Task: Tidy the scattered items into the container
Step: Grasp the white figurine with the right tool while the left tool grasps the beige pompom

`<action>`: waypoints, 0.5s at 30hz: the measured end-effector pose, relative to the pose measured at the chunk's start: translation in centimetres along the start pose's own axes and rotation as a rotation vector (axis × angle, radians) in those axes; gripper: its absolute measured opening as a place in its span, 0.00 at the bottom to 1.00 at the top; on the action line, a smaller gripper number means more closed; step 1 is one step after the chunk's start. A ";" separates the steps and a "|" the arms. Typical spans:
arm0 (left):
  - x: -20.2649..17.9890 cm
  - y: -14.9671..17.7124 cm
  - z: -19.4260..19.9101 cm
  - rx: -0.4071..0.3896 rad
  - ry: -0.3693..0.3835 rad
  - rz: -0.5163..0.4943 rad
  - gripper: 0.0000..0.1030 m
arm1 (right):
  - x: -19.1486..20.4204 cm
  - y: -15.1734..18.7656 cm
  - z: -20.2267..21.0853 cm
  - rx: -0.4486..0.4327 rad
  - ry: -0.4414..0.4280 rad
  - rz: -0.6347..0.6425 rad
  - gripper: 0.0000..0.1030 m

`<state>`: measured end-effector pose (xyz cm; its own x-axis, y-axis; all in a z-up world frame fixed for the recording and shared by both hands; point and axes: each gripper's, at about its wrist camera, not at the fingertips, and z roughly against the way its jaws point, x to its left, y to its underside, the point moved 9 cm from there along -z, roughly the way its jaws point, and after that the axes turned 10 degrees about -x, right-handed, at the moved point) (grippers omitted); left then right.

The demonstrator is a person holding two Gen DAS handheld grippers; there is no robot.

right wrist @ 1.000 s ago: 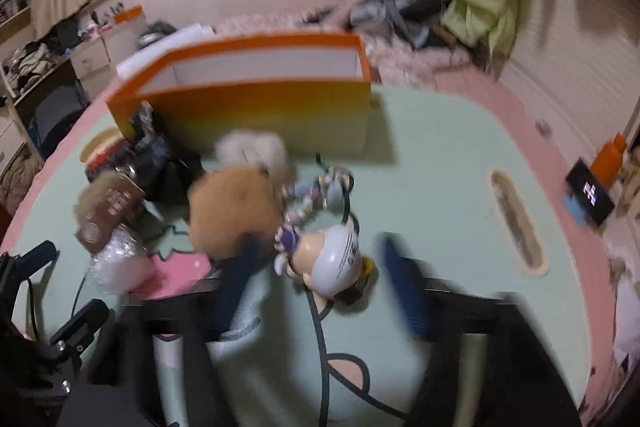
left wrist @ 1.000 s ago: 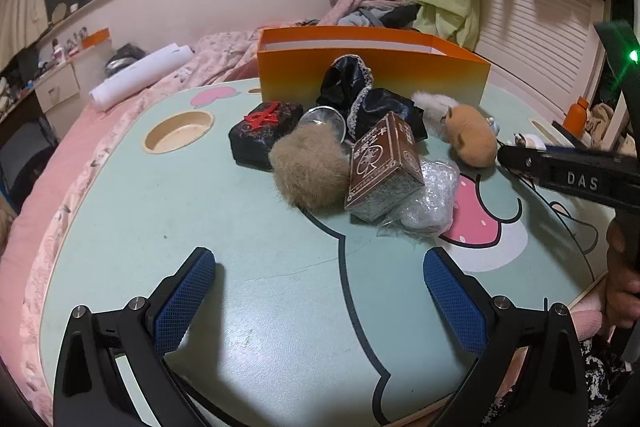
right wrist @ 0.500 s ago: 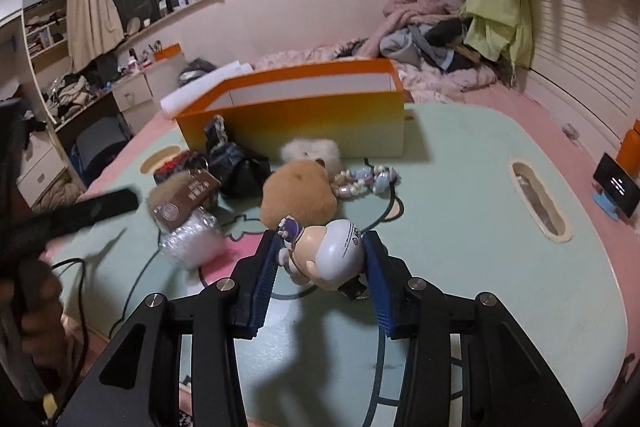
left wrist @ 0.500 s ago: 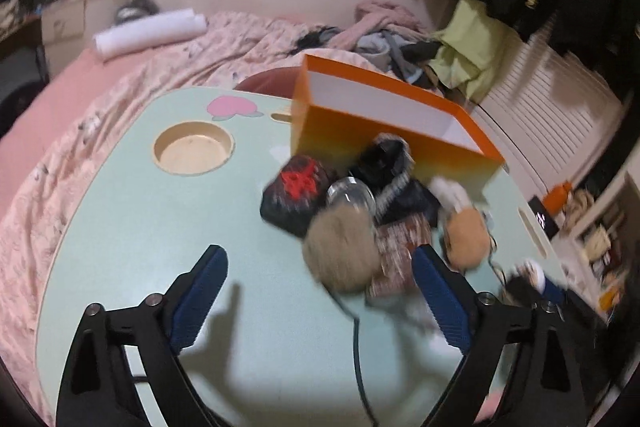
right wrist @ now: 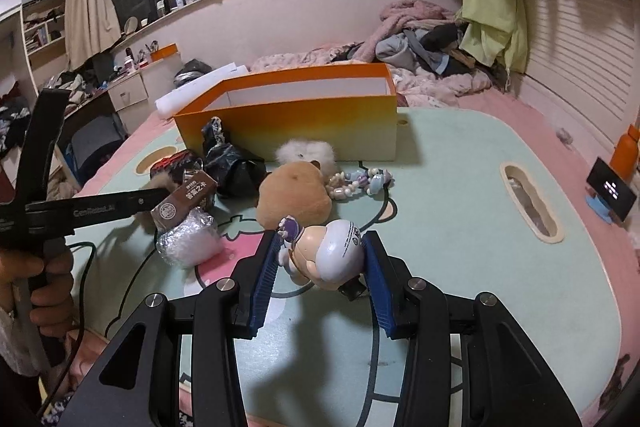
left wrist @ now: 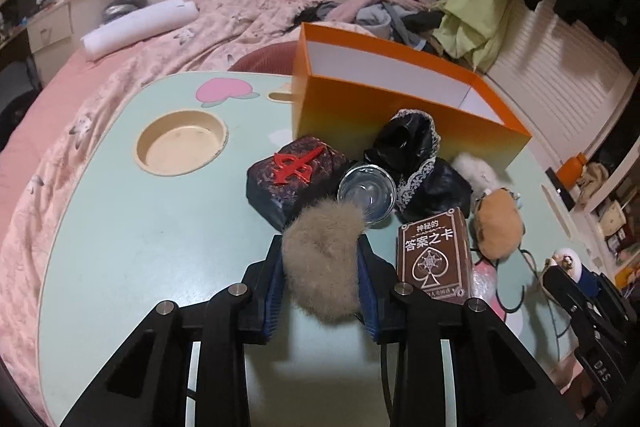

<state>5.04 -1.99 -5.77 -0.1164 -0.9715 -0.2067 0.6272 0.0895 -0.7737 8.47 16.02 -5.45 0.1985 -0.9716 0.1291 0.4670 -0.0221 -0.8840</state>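
Note:
My left gripper [left wrist: 320, 279] is shut on a tan fur pompom [left wrist: 322, 259] near the front of the mint table [left wrist: 132, 235]. My right gripper [right wrist: 320, 267] is shut on a white-headed toy figure [right wrist: 328, 253] just above the table. The orange open box [left wrist: 400, 99] stands at the back, also in the right wrist view [right wrist: 296, 119]. In front of it lie a dark block with a red mark [left wrist: 294, 179], a glass [left wrist: 366, 193], a black lace-trimmed pouch [left wrist: 412, 163], a brown card box [left wrist: 432, 259], a brown plush [right wrist: 294, 197] and a bead string [right wrist: 356, 183].
A round cup recess [left wrist: 180, 143] sits in the table's left part and a slot [right wrist: 528, 203] at its right. A crinkled plastic wrap [right wrist: 188, 243] lies beside the card box. The bed with pink bedding [left wrist: 180, 39] lies behind. A phone on a stand [right wrist: 610, 189] is at the right.
My left gripper moved forward and shut on the fur pompom. My right gripper closed on the toy figure and holds it, slightly raised.

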 end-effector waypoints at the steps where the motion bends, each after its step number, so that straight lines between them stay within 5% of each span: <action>1: 0.0 -0.2 0.4 -0.015 0.004 0.002 0.30 | 0.1 -0.1 0.1 -0.003 0.002 0.005 0.42; 9: -2.1 -3.8 5.0 -0.140 0.076 -0.011 0.30 | 0.5 -2.0 0.6 -0.037 0.000 0.035 0.42; 15: -5.0 -10.5 4.9 -0.193 0.127 -0.051 0.30 | 0.4 -8.2 0.0 -0.108 -0.027 0.045 0.42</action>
<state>2.85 0.87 6.30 -0.2479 -0.9415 -0.2284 0.4605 0.0929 -0.8828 4.74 15.80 1.82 0.2410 -0.9655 0.0988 0.3617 -0.0051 -0.9323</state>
